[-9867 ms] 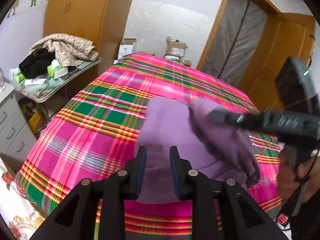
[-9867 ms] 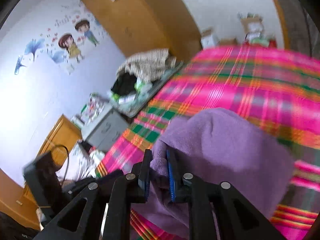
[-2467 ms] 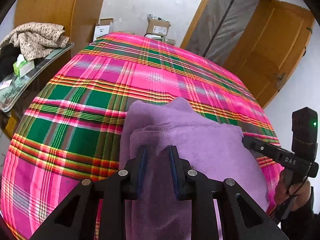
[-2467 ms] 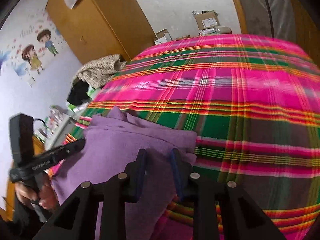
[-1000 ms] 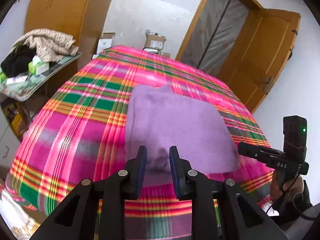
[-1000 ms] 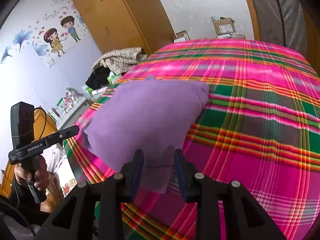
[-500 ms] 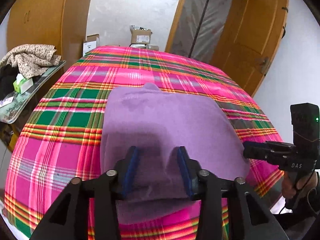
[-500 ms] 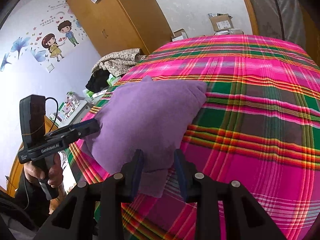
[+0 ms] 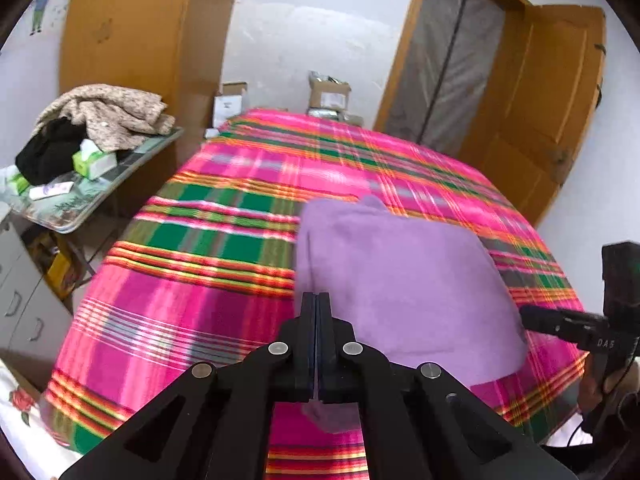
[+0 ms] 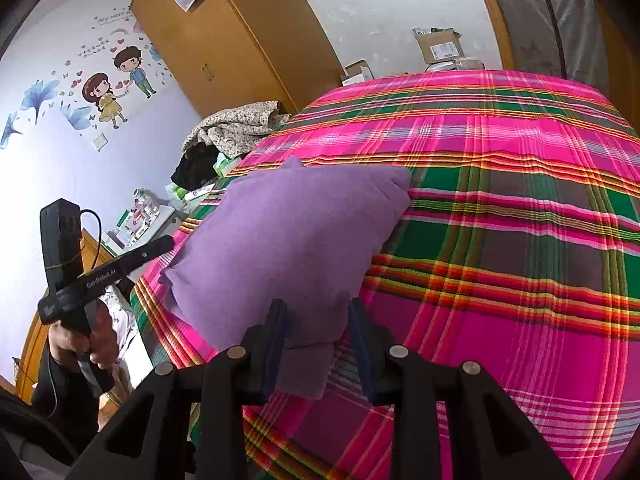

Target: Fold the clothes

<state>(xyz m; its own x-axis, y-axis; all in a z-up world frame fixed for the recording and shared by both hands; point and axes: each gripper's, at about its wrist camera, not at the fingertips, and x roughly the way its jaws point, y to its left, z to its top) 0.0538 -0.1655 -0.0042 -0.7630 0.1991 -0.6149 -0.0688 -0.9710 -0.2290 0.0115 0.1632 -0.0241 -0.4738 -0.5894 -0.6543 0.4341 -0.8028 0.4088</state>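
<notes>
The purple garment (image 9: 404, 292) lies folded into a thick rectangle on the pink plaid bedspread (image 9: 224, 240), near the bed's front edge, with a small flap of it hanging past its near side. The left gripper (image 9: 316, 300) hovers above the garment's near left corner, its fingers (image 9: 308, 320) pressed flat together with nothing between them. The right gripper (image 10: 316, 316) points down at the garment's near edge, its fingers (image 10: 276, 328) parted about halfway and clear of the fabric, holding nothing. At the bed's left side stands a side tabletop (image 9: 80, 216) carrying a beige speckled blanket (image 9: 108, 116), black clothing and tissue packs. Cardboard boxes (image 9: 330, 94) sit beyond the far end of the bed.
</notes>
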